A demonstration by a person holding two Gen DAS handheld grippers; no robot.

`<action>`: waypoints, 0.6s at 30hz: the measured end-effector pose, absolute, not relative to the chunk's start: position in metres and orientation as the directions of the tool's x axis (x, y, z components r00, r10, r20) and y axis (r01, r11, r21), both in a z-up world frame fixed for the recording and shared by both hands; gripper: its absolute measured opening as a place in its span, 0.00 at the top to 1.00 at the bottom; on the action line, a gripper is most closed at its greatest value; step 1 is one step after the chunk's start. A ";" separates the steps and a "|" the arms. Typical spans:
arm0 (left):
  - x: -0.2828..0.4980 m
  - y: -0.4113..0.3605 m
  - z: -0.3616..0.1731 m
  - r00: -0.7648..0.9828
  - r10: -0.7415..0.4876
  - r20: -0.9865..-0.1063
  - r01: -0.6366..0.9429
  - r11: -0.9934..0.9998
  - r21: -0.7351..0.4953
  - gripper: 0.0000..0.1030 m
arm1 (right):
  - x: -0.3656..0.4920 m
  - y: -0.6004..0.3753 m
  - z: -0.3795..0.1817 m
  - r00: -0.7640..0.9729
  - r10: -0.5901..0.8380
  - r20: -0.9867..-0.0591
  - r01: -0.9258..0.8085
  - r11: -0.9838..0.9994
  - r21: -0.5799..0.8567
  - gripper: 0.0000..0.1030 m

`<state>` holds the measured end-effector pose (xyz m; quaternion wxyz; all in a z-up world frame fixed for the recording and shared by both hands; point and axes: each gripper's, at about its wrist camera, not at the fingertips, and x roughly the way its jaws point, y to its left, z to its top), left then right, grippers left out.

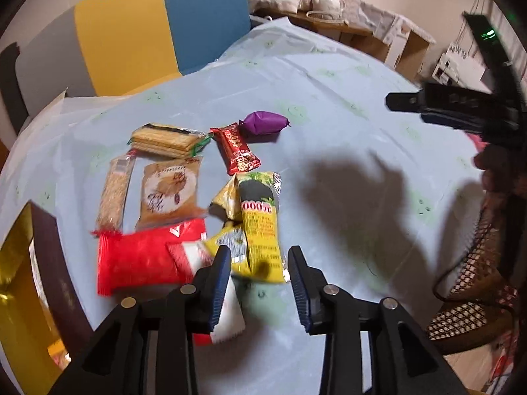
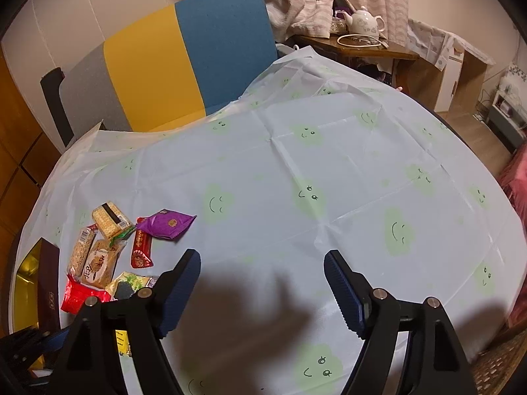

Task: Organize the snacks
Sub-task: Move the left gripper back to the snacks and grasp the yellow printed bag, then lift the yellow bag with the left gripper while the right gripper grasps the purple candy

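So the snack pile sits on the left side of the table (image 2: 329, 164), roughly 9 o'clock from my right gripper (image 2: 262, 291), which hangs over bare cloth with its jaws spread wide and nothing in them. My left gripper (image 1: 258, 283) is right over the pile, jaws parted and not pinching anything. The yellow packet (image 1: 262, 230) lies just ahead at 12 o'clock, its near end between the tips, and the big red bag (image 1: 145, 256) is at about 10. A white wrapper (image 1: 230, 319) looks tucked against the left pad, can't tell if it's stuck there. My take: go for the yellow one, straddle its narrow width, come straight down, close slowly so the foil doesn't skate away.
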<state>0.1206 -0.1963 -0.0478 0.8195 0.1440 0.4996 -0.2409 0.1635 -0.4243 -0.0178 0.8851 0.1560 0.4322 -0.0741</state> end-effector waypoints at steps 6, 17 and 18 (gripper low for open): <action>0.139 -0.222 -0.070 0.369 -0.180 -0.912 0.591 0.802 0.081 0.63 | 0.164 -0.425 -0.017 0.623 0.019 -0.782 0.260 0.938 0.230 0.22; 0.144 -0.223 -0.084 0.385 -0.204 -0.900 0.584 0.809 0.066 0.74 | 0.166 -0.426 -0.018 0.620 0.020 -0.784 0.266 0.935 0.234 0.21; 0.141 -0.218 -0.080 0.382 -0.226 -0.896 0.577 0.815 0.041 0.74 | 0.166 -0.426 -0.018 0.620 0.021 -0.785 0.265 0.935 0.235 0.21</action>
